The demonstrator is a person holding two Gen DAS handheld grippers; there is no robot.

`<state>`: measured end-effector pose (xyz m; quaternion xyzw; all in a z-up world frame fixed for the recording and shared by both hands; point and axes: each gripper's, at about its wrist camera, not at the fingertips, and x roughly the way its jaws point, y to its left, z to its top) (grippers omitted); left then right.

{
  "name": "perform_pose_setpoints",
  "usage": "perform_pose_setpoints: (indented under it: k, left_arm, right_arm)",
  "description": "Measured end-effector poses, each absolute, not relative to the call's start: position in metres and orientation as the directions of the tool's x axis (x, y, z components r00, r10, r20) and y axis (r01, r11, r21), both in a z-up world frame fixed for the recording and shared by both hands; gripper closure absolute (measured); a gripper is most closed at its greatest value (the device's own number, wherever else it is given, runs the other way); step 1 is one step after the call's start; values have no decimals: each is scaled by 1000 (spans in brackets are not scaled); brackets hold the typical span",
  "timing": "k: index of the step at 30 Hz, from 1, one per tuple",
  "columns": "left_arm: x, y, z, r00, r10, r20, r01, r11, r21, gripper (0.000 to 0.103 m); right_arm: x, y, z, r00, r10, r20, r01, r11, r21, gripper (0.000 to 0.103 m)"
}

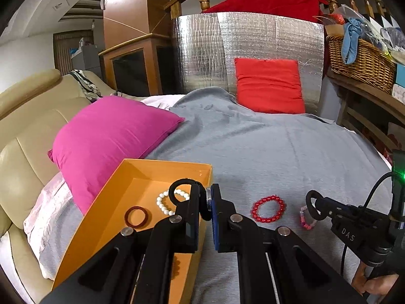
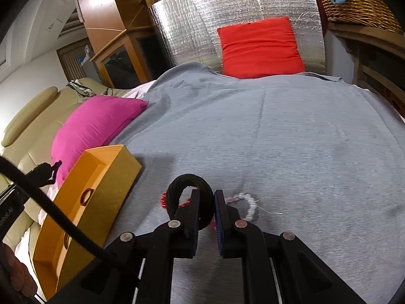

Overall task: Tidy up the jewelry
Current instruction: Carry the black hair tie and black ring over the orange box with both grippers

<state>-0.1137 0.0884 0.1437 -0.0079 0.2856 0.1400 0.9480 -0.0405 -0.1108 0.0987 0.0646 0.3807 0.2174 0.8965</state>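
In the left wrist view my left gripper [image 1: 206, 202] is shut on a black ring [image 1: 180, 190] that loops out to the left, over the right wall of the orange box [image 1: 114, 190]. Inside the box lie a white bead bracelet [image 1: 165, 204] and a dark red bangle [image 1: 136, 216]. On the grey cloth [image 1: 265, 152] rest a red bead bracelet [image 1: 268, 209] and a pink clear bracelet [image 1: 305, 219]. My right gripper [image 2: 207, 207] is shut on a second black ring [image 2: 189, 181], just above the red bead bracelet [image 2: 164, 198] and the clear bead bracelet [image 2: 249, 204].
A magenta cushion [image 1: 108, 136] lies behind the orange box, beside a beige sofa [image 1: 25, 131]. A red cushion [image 1: 269, 84] leans on a silver foil panel [image 1: 202, 50] at the back. A wicker basket [image 1: 362, 63] sits on a shelf at the right. A cable [image 2: 50, 210] crosses the right wrist view.
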Motion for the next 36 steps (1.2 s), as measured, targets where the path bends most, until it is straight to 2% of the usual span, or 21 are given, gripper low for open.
perform_pose_setpoints:
  k: [14,22,28,36]
  left_arm:
    - [-126,118,148,799,291,-526,-309,949,56,95]
    - [-145,156,155,788,330,-520,-376,926,18,95]
    - [-165,193,151,752,378,-540,-453,891,-7,95]
    - [-192,222,129,705,362,-609,-479,877,-33,95]
  right_arm:
    - [-50,-83,101,581,507,-637,-381,861,338,91]
    - [-69,-59,119,555,600,-576,-454,799,394,91]
    - [-91,-25,128,490,683,-543,-542,726,424,91]
    - [-125,30,119,364,744,-560,-658,631,411,91]
